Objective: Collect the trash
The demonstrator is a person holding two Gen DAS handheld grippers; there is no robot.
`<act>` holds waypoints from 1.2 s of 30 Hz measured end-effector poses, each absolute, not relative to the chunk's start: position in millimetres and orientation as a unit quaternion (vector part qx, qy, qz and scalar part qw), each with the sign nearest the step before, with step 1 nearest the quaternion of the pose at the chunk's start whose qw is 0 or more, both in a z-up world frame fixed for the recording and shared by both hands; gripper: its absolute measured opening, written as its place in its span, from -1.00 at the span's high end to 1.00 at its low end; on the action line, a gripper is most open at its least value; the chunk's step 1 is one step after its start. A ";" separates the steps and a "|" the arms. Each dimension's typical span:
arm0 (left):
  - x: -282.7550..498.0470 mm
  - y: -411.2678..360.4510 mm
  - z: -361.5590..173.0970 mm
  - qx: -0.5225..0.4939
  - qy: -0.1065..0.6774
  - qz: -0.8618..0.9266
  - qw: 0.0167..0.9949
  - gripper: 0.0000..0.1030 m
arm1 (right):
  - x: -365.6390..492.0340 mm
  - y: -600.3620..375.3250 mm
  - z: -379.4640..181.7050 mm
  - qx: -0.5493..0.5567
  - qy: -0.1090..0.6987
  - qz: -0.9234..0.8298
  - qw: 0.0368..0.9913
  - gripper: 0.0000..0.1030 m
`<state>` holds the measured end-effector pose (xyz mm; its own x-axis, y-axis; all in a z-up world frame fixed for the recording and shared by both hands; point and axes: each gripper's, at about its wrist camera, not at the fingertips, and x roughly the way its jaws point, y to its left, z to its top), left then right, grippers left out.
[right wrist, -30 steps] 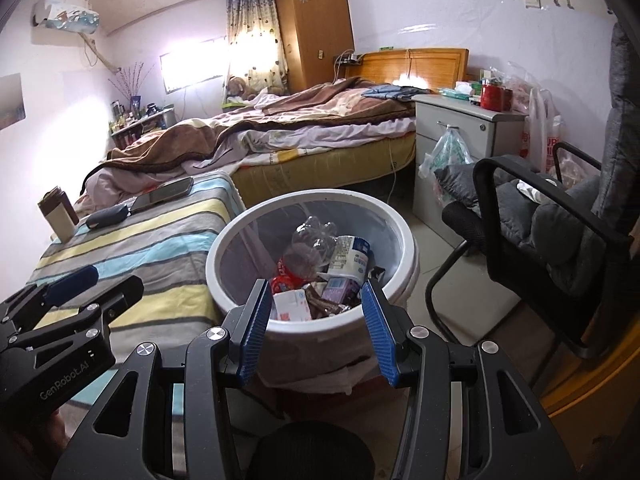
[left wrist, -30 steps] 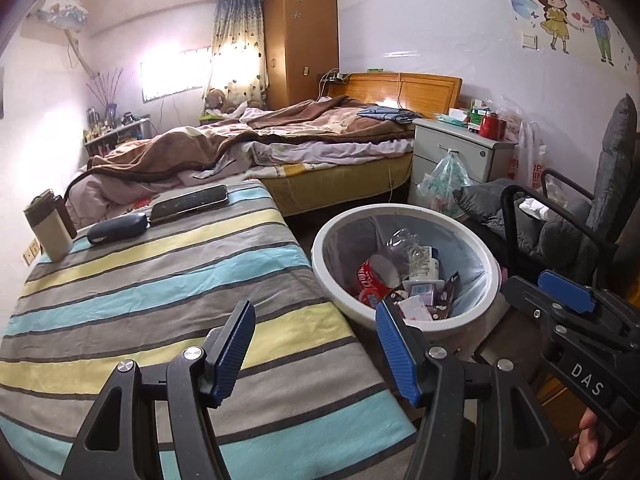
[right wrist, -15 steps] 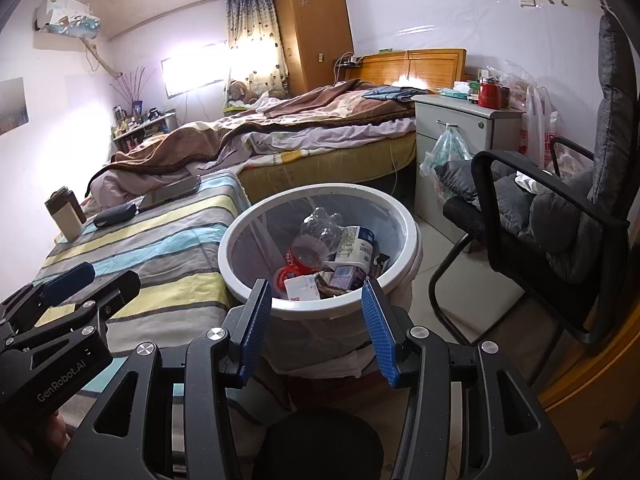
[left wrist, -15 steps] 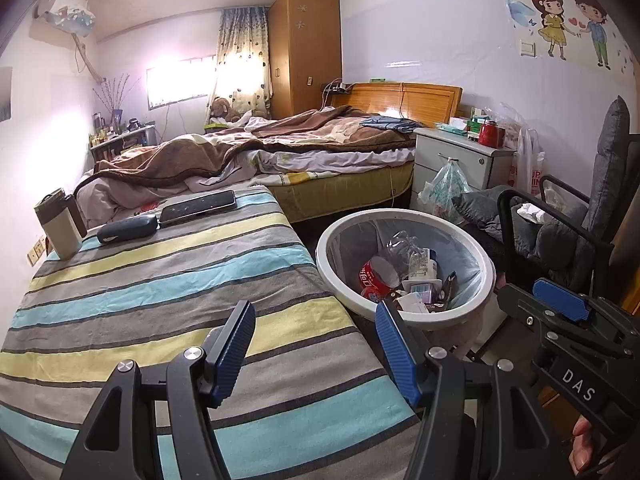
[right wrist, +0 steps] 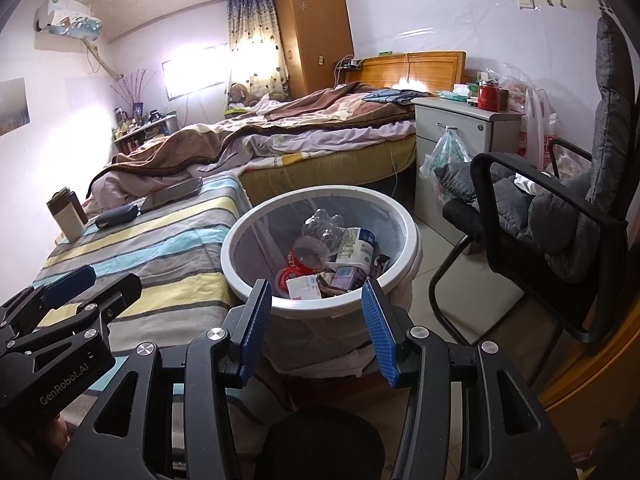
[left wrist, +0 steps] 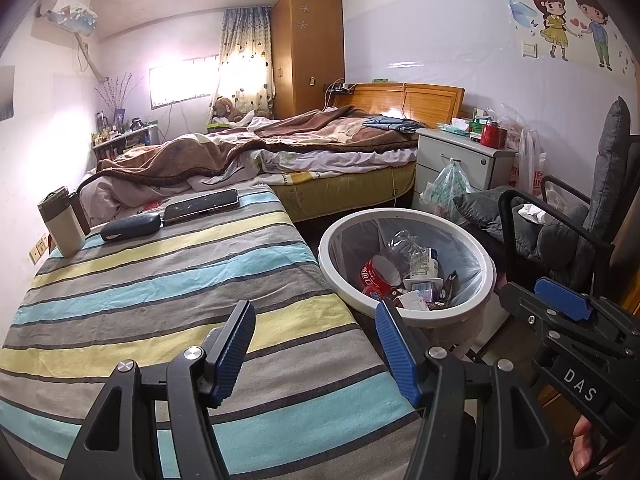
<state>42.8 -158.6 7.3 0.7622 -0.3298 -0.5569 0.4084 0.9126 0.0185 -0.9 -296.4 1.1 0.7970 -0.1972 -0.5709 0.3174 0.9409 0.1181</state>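
A white round trash bin (left wrist: 400, 213) with a clear liner stands on the floor beside the striped table. In it lie a crushed clear bottle (left wrist: 404, 244), a red wrapper (left wrist: 372, 276), a white carton (left wrist: 428, 260) and small packets. My left gripper (left wrist: 314, 312) hovers open over the table's near right corner, with nothing between its blue pads. My right gripper (right wrist: 317, 286) is open just short of the bin's near rim (right wrist: 320, 310), also with nothing between its pads. Each gripper shows in the other's view: the right gripper (left wrist: 560, 308) and the left gripper (right wrist: 68, 284).
The table's striped cloth (left wrist: 160, 280) carries a phone (left wrist: 202, 204), a dark case (left wrist: 130, 229) and a tumbler (left wrist: 64, 224) at its far end. A black chair with grey cushions (right wrist: 560, 232) stands right of the bin. A nightstand (right wrist: 460, 128) and an unmade bed (left wrist: 280, 148) lie behind.
Both views have drawn back a touch from the bin. The jaws keep the same gap and nothing has been picked up.
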 end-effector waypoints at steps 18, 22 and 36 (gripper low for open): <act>42.2 -157.3 9.2 0.066 0.284 -0.196 0.936 -0.21 | -0.3 -293.0 3.1 0.104 0.289 -0.135 0.942 0.05; 42.2 -157.3 9.2 0.066 0.283 -0.196 0.936 -0.21 | -0.2 -293.0 3.3 0.104 0.289 -0.135 0.942 0.04; 42.1 -157.2 9.0 0.066 0.284 -0.196 0.936 -0.21 | 0.9 -291.8 3.4 0.104 0.288 -0.135 0.942 0.05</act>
